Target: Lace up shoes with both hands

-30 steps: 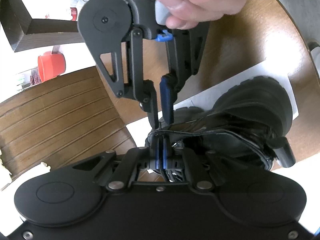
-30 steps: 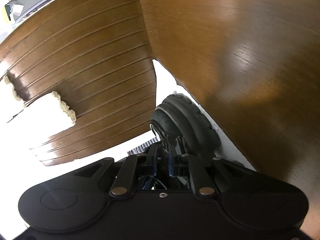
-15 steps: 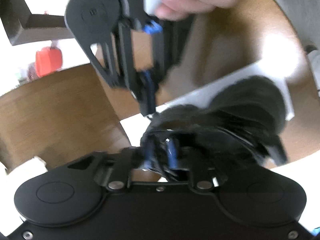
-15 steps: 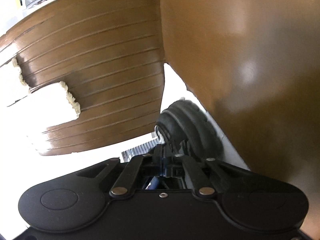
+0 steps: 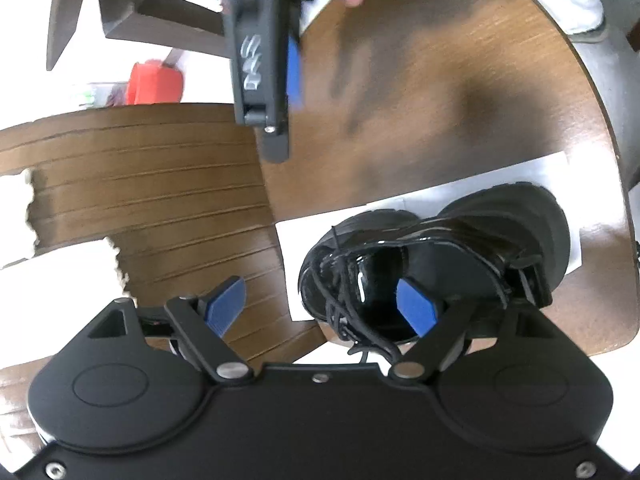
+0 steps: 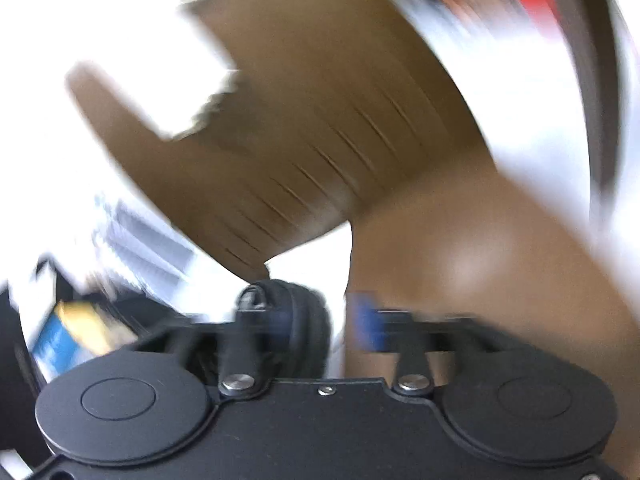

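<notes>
Both your left gripper (image 5: 320,304) and right gripper (image 6: 320,320) have sprung wide open and let go of the laces (image 5: 340,300), so the black shoe (image 5: 440,260) looks tied.

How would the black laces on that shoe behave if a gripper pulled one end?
The black laces lie in a loose tangle over the shoe, so they are probably floppy and would snag. They look thin, likely slipping from the left gripper, now open.
</notes>
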A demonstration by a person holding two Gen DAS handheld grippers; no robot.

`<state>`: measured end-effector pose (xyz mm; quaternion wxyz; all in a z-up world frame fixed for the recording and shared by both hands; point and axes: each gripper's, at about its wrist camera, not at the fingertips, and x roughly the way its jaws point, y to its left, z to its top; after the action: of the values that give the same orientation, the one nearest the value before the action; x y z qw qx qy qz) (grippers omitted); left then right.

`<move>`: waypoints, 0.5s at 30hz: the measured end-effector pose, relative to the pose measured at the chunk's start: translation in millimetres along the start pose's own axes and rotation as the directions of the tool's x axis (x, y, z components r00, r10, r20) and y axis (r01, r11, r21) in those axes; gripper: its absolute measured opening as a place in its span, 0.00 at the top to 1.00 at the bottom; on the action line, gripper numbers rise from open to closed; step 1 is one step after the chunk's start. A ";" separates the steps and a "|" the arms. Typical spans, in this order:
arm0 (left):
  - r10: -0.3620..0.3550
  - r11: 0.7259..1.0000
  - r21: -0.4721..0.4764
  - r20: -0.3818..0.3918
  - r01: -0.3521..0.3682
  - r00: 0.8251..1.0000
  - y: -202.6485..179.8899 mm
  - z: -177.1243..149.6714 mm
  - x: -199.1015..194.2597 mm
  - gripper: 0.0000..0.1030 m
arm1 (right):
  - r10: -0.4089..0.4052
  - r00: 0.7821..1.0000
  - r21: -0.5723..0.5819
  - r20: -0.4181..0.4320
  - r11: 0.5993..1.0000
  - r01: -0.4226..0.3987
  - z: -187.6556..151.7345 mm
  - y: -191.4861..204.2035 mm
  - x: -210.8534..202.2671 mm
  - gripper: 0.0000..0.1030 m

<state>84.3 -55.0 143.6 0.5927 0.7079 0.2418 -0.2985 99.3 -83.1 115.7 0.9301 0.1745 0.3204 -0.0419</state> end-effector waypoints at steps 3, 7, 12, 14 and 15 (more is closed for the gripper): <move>0.045 0.994 -0.098 0.018 -0.043 0.999 6.4 -8.8 -11.5 0.17 | -0.047 0.998 -0.292 0.031 0.955 0.054 -7.4 16.7 -13.1 0.12; 0.109 0.972 -0.213 0.016 -0.103 0.994 6.5 -21.5 -27.2 0.16 | -0.163 0.981 -0.765 0.107 0.617 0.186 -43.6 50.4 -14.2 0.17; 0.105 0.907 -0.414 0.061 -0.071 0.993 -8.5 -40.4 -54.5 0.15 | -0.136 0.981 -0.988 0.138 0.052 0.146 -92.0 77.3 2.3 0.24; 0.079 0.902 -0.431 0.087 -0.034 0.993 -23.9 -43.3 -55.6 0.15 | -0.113 0.984 -0.987 0.135 -0.106 0.123 -103.5 86.2 9.1 0.26; 0.072 0.902 -0.430 0.093 -0.026 0.993 -30.4 -44.1 -57.9 0.15 | -0.098 0.988 -0.977 0.122 -0.187 0.102 -108.6 92.8 13.6 0.31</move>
<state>28.4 -5.5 168.8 0.7529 0.5495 0.2516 -0.2605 64.5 42.4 55.4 0.7240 -0.6266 0.2489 0.1455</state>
